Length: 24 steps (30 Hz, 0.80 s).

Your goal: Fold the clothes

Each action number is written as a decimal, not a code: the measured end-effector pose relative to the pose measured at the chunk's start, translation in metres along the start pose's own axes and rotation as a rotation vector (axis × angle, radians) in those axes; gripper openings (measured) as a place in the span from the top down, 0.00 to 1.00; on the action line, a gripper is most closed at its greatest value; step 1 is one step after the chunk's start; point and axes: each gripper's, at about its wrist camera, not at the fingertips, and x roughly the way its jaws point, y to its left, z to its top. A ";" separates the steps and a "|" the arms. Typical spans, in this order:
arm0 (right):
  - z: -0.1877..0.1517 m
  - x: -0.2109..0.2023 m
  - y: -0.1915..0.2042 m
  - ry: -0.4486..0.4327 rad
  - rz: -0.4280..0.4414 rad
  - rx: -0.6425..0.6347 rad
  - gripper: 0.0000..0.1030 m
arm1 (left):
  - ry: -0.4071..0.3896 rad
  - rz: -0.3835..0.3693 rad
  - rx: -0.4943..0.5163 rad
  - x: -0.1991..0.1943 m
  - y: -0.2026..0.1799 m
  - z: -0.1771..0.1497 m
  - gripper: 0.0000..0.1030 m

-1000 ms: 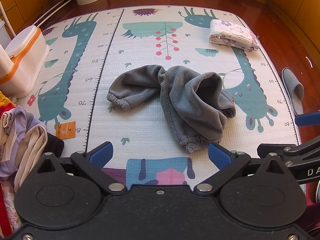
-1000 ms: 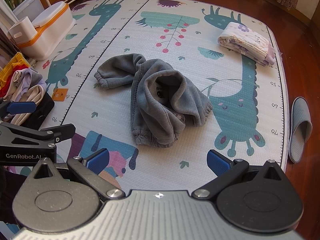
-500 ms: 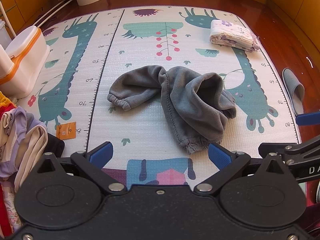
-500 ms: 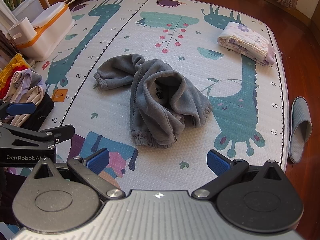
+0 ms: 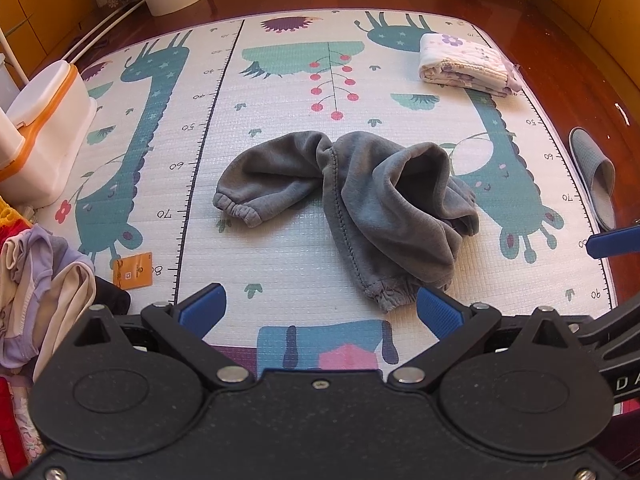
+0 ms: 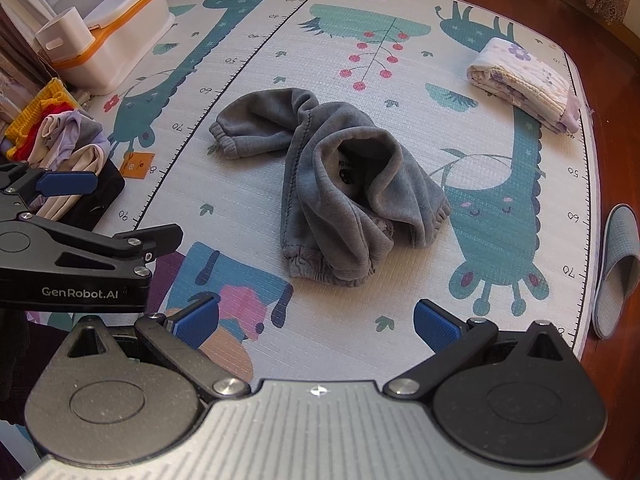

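on the play mat (image 5: 280,248) lie crumpled grey trousers (image 5: 360,204), both grippers spread.

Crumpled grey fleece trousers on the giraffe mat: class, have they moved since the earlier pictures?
No. The crumpled grey fleece trousers lie unchanged against the giraffe-print play mat.

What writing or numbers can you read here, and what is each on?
"GenRobot.AI": side of the left gripper.
"50", "60", "70", "90": ruler scale printed on the play mat.
"DA", cut off: right gripper.
Orange tag: too small.
Label inside grey trousers: unreadable.
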 end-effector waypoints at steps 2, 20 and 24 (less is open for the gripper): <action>0.003 0.004 -0.001 0.012 0.004 -0.021 0.00 | 0.006 0.001 0.013 0.004 -0.001 0.002 0.00; 0.033 0.029 -0.074 0.060 0.050 0.070 0.00 | 0.059 -0.061 0.166 0.040 -0.010 0.036 0.00; 0.043 0.041 -0.087 0.059 0.052 0.070 0.00 | 0.084 -0.076 0.253 0.050 -0.019 0.047 0.00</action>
